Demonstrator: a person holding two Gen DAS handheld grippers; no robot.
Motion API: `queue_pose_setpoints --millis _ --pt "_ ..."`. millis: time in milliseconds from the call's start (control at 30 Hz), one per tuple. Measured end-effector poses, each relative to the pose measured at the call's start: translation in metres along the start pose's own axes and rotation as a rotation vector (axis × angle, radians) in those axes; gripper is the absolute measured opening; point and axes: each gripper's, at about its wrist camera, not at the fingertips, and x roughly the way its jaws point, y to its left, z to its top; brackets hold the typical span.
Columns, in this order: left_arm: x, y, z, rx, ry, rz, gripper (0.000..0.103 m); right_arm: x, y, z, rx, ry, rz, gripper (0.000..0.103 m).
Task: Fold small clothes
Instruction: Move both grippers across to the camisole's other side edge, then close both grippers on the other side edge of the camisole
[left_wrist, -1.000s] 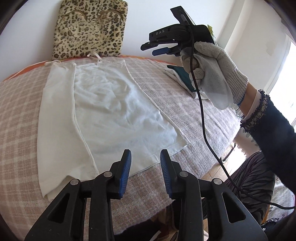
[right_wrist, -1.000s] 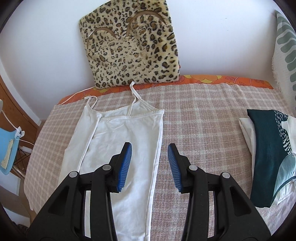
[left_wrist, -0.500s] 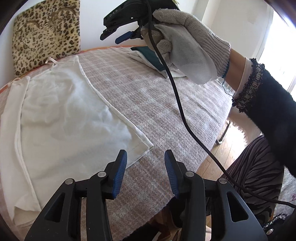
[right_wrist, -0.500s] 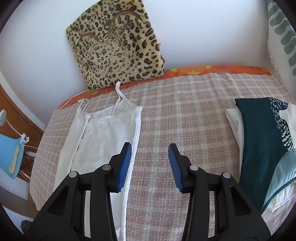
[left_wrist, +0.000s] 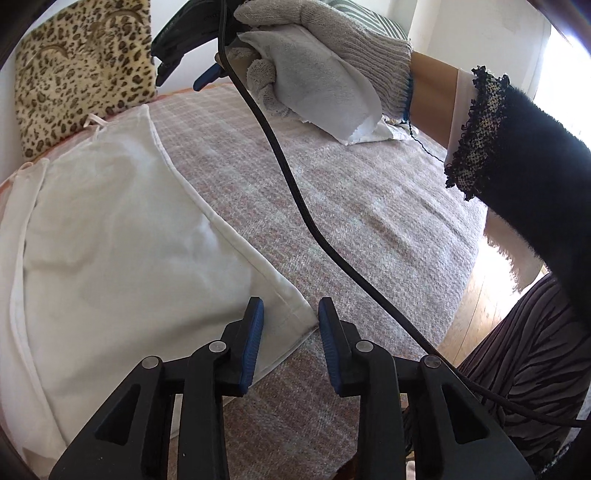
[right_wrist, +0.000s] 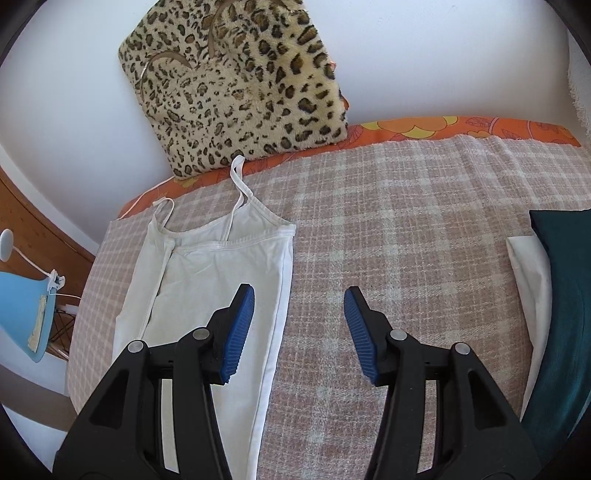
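Observation:
A white strappy camisole (left_wrist: 110, 240) lies flat on the checked blanket (left_wrist: 369, 221), its left side folded in. My left gripper (left_wrist: 291, 332) hangs low over the near right hem corner. Its jaws are closing, and the corner lies between the blue pads with a gap still showing. In the right wrist view the camisole (right_wrist: 221, 266) reaches up to its straps. My right gripper (right_wrist: 299, 325) is above its right side seam, jaws opening, gripping nothing. The left wrist view also shows the right gripper (left_wrist: 181, 79), held by a gloved hand (left_wrist: 314, 74).
A leopard-print cushion (right_wrist: 236, 85) leans on the wall behind the straps. Folded clothes with a dark teal piece (right_wrist: 565, 295) on top sit at the right. A black cable (left_wrist: 295, 199) hangs across the blanket. A blue lamp (right_wrist: 22, 314) stands left of the bed.
The left gripper has moved right and down to the camisole's hem corner, with its jaws narrower than half a second ago. The right gripper has come down toward the camisole's right edge and its jaws have widened.

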Motion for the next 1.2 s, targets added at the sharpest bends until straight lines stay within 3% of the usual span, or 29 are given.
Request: queue_pose_setpoints --millis 167,500,667,833,1200 --pt "0.001 0.006 0.001 -0.011 -0.013 -0.017 0.012 0.034 -0.004 0.01 0.044 0.016 0.028 0.053" --pt "-0.002 0.019 0.001 -0.081 -0.011 -0.082 0.008 0.074 0.001 0.017 0.046 0.047 0.058 0.052" --pt "-0.008 0.023 0.0 -0.112 -0.025 -0.102 0.007 0.079 0.003 0.018 0.035 0.05 0.049 0.037" --pt "-0.016 0.02 -0.002 -0.089 -0.052 -0.081 0.006 0.084 0.005 0.02 0.032 0.061 0.049 0.011" --pt "-0.04 0.049 -0.004 -0.202 -0.113 -0.107 0.006 0.075 0.013 0.027 0.02 0.04 0.045 0.006"
